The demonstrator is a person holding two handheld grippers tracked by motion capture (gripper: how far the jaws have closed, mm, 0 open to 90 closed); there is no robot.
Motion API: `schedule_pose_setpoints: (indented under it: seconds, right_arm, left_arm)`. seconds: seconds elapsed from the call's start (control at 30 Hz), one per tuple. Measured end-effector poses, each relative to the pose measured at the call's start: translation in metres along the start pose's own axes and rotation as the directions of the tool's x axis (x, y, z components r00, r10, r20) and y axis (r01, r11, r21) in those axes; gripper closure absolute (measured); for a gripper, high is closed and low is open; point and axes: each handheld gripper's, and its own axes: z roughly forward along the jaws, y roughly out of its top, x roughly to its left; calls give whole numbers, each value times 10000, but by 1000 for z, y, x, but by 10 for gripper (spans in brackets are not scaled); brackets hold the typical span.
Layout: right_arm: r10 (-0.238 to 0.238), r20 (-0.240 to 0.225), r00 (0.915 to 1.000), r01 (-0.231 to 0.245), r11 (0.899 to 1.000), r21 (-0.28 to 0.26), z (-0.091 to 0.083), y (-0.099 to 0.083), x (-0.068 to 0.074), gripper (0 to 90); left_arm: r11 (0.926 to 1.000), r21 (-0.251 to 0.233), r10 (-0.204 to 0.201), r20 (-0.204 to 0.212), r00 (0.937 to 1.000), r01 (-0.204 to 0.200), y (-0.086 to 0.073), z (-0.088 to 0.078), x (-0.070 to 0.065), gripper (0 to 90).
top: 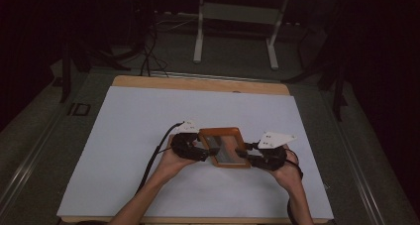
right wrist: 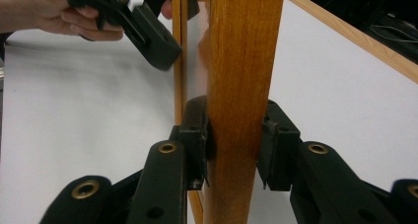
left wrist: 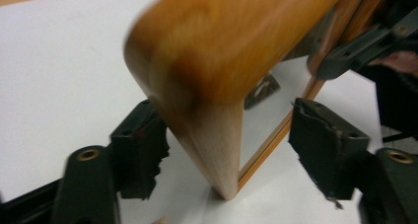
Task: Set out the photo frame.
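Note:
A wooden-framed mirror (top: 225,146) stands tilted over the white sheet between my two grippers. My right gripper (top: 246,154) is shut on its right side; in the right gripper view both pads (right wrist: 196,135) press the wooden edge (right wrist: 241,61), with the gripper (right wrist: 234,145) straddling it. My left gripper (top: 207,153) is at the frame's left side. In the left gripper view the frame's corner (left wrist: 222,51) sits between the jaws of that gripper (left wrist: 234,152), and the right pad (left wrist: 325,155) stands apart from the wood, so it is open. The left gripper (right wrist: 148,31) also faces the frame's far edge in the right gripper view.
The white sheet (top: 148,136) covers a wooden table (top: 198,82) whose edge shows at the back. Beyond it on the floor stand a white table base (top: 237,17) and dark cables (top: 148,56). A cable (top: 153,155) trails from the left gripper.

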Motion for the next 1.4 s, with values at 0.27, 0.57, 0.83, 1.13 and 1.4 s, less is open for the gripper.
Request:
schedule_pose_setpoints:
  seconds: [0.27,0.57,0.83,1.13,1.4]
  right_arm:
    - [107,-4,9999,-107,9999,1,-1,-2,-1,679]
    - [123,-23,9999,-123,9999,36,-1,-3,-2,675]
    - [276,24,9996,-276,9996,105,-2,-5,-5,669]
    - [279,58,9996,-280,9995,158,-2,-6,-5,649]
    - [270,100,9996,-272,9995,133,-2,-5,-4,640]
  left_arm:
    - [9992,128,393,-140,9991,-391,-5,4,-4,438]
    - [9982,191,573,-320,9978,-567,-7,3,-6,492]
    - [9980,311,562,-400,9976,-550,-11,3,-5,561]
    - [9955,462,850,-394,9956,-832,-11,-1,-9,606]
    - [9959,507,761,-319,9966,-744,-10,-3,-8,622]
